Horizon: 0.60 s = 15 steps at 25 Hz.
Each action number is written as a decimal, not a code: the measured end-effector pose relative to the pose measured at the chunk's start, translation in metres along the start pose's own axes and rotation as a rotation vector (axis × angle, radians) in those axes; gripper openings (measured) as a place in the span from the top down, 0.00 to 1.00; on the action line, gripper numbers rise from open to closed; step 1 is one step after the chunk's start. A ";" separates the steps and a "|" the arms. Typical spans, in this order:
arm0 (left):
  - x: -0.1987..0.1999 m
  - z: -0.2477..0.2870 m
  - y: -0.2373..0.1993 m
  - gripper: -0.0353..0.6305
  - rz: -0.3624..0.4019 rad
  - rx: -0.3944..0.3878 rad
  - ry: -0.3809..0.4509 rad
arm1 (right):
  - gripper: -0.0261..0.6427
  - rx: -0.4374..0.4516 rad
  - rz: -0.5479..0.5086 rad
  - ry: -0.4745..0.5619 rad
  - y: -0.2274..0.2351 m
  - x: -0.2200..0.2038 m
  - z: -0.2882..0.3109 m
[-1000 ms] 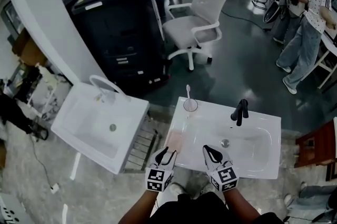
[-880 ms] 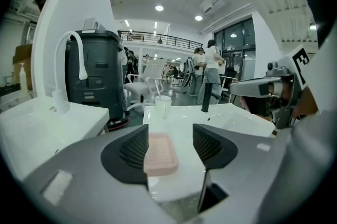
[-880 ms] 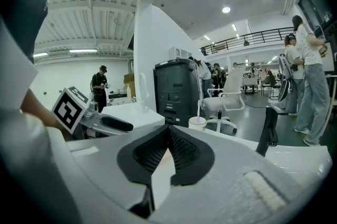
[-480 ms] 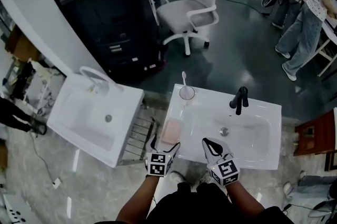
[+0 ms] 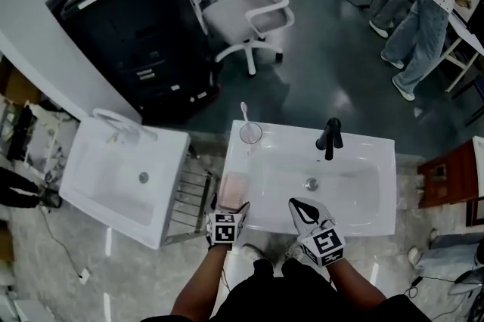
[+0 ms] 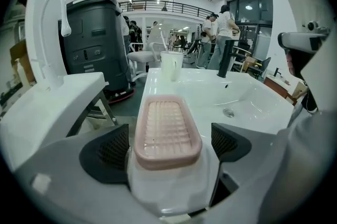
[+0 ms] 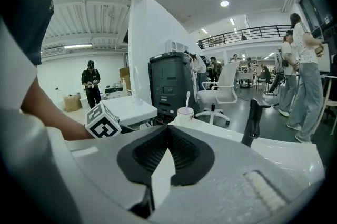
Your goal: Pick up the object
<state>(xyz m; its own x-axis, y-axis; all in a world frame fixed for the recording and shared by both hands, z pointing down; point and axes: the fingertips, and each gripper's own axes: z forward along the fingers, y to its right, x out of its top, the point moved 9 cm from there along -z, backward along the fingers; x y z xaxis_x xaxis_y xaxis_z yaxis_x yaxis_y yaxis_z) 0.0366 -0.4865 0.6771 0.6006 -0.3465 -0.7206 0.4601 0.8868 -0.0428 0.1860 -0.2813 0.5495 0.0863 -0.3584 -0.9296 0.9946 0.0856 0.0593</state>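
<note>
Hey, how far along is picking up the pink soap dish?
Done: the left gripper, jaws just opened, straddles the pink soap dish on the washbasin rim. In hand: nothing gripped yet. Left: close and lift. The right gripper is shut and empty.

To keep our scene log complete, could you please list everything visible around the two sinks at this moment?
soap dish: one, pink, near-left rim of the right sink.
right sink: one, white, straight ahead.
tap: one, black, at that sink's far edge.
cup: one, pale, far-left corner, holding a white toothbrush.
second sink: one, white, to the left.
cabinet: one, black, beyond the second sink.
office chair: one, white, on the floor behind.
people: a few, far right.
left tongs: one, white with black pads, jaws just opening wide either side of the soap dish, not gripping.
right tongs: one, same colours, shut, empty.
</note>
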 end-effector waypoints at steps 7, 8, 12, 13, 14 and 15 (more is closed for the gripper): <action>-0.002 0.018 -0.002 0.18 0.004 0.022 -0.046 | 0.95 -0.035 0.014 -0.009 0.017 -0.005 -0.007; -0.002 0.020 -0.003 0.18 0.006 0.024 -0.053 | 0.96 -0.038 0.016 -0.008 0.018 -0.005 -0.007; -0.003 0.022 -0.004 0.20 0.013 0.028 -0.064 | 0.95 -0.034 0.022 -0.017 0.019 -0.009 -0.006; -0.003 0.022 -0.004 0.20 0.013 0.032 -0.057 | 0.96 -0.032 0.023 -0.019 0.020 -0.010 -0.006; -0.003 0.021 -0.004 0.20 0.013 0.036 -0.046 | 0.95 -0.030 0.025 -0.020 0.021 -0.011 -0.004; -0.003 0.021 -0.004 0.22 0.012 0.039 -0.033 | 0.95 -0.027 0.027 -0.019 0.022 -0.012 -0.003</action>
<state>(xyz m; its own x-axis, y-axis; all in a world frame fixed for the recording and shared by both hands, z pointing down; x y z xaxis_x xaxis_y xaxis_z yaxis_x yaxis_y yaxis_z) 0.0464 -0.4954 0.6943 0.6272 -0.3464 -0.6976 0.4775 0.8786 -0.0069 0.2071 -0.2721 0.5611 0.1140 -0.3734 -0.9206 0.9900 0.1205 0.0737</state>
